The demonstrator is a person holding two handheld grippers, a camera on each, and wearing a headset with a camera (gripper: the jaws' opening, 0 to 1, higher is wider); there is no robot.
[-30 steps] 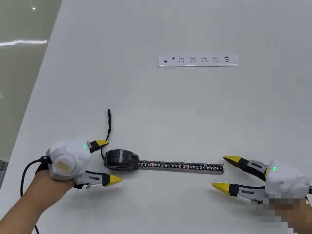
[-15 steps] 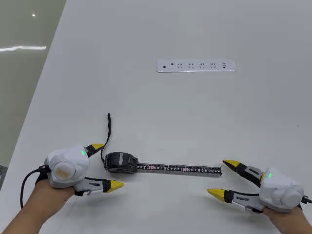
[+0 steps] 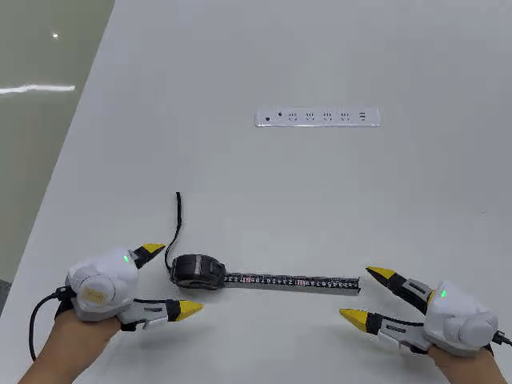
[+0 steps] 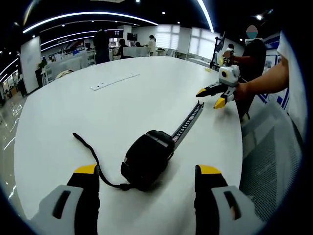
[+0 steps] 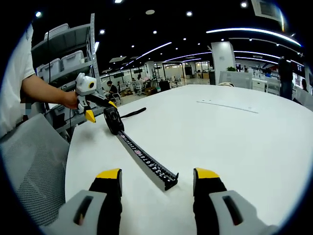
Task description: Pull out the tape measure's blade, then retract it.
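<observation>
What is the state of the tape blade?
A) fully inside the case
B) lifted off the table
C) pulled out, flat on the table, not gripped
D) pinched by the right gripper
C: the blade lies out of the case on the table, and the open right gripper does not touch its tip.

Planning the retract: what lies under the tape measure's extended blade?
Bare white table; the blade rests on it, with nothing showing along either edge. The strip directly beneath is covered by the blade.
</observation>
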